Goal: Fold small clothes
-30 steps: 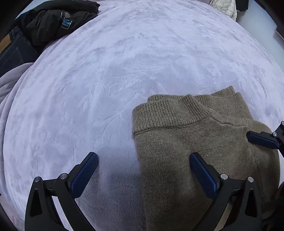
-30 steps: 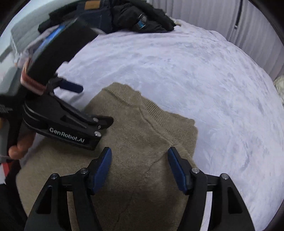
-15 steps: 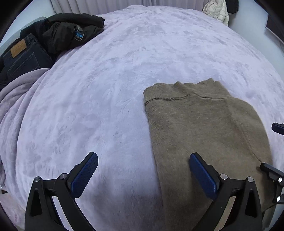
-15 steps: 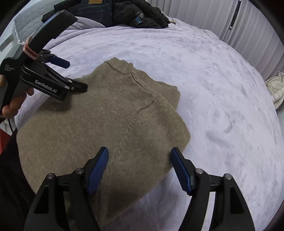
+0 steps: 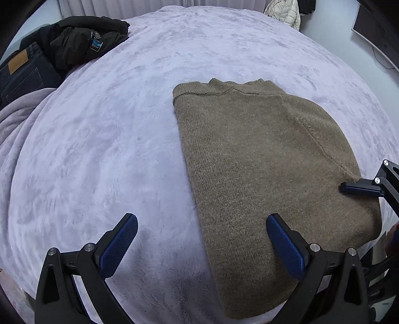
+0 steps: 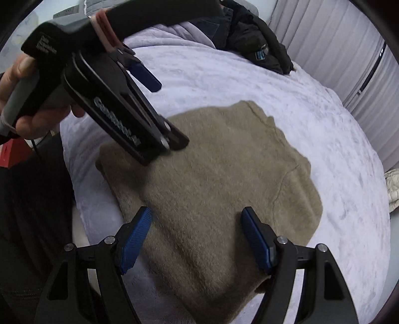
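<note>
An olive-brown knit sweater [image 5: 261,159] lies folded and flat on the lavender fleece bed cover [image 5: 104,154], collar at the far end. My left gripper [image 5: 202,246] hovers open over the sweater's near left edge, with one pad above the knit, the other above the cover and nothing between them. In the right wrist view the sweater [image 6: 219,174] fills the middle. My right gripper [image 6: 197,239] stands open above its near end, holding nothing. A hand holds the left gripper [image 6: 164,109] above the sweater's far left side. The right gripper's fingertip [image 5: 359,190] shows at the sweater's right edge.
A black jacket [image 5: 82,42] and dark jeans [image 5: 22,72] are piled at the bed's far left corner, beside a rumpled grey blanket [image 5: 15,129]. A white quilted garment [image 5: 284,12] lies past the far right edge. Pleated curtains [image 6: 349,49] stand behind the bed.
Both grippers have drawn back and up from the sweater, which now shows whole and smaller. In the right wrist view the left gripper looms larger at upper left. Both stay open.
</note>
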Tool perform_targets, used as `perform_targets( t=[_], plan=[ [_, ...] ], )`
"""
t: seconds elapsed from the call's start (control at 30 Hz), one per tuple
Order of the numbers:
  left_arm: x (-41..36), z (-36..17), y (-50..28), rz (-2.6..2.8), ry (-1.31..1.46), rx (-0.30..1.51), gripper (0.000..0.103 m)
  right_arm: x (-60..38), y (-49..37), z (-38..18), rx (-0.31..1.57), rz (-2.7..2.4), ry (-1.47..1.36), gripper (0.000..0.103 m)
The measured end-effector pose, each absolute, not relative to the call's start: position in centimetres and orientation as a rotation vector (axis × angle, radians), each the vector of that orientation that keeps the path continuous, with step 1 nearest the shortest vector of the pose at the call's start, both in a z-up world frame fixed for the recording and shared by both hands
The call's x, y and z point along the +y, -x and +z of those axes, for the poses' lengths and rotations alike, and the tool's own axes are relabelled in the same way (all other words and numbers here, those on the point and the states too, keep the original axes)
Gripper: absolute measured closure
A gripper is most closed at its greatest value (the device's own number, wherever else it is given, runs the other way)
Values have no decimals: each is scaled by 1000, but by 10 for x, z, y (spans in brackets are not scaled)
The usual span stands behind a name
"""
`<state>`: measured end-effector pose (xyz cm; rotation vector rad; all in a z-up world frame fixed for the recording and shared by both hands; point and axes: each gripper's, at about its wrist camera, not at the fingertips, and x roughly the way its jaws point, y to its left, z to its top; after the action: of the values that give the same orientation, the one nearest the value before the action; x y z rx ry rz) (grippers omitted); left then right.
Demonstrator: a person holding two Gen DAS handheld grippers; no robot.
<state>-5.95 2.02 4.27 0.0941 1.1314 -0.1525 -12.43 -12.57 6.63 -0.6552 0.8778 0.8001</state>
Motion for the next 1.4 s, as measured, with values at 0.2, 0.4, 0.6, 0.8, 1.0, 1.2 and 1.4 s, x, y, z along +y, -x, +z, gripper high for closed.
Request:
perform_targets(
  t=[0.2, 0.4, 0.6, 0.8, 1.0, 1.2, 1.4],
  plan=[
    [21, 42, 66, -163, -94, 1125, 0, -163, 128, 64, 896, 787, 574, 26],
    [14, 71, 76, -142, -116, 1064, 0, -161, 142, 91, 856, 745, 555, 25],
    [2, 65, 42, -66, -95, 1112, 0, -154, 96, 104, 862, 622, 450, 25],
    [-4, 30, 26, 25, -119, 1150, 0, -163, 45, 65, 1037, 450, 241, 25],
    [-3, 29, 29, 35, -125, 1134, 0, -158, 50, 57, 1004, 422, 264, 23],
    [-7, 51, 46, 40, -98, 1107, 0, -160, 53, 70, 1031, 386, 243, 23],
    [-12, 74, 73, 13, -60, 1068, 0, -164, 89, 106, 956, 362, 249, 22]
  ],
)
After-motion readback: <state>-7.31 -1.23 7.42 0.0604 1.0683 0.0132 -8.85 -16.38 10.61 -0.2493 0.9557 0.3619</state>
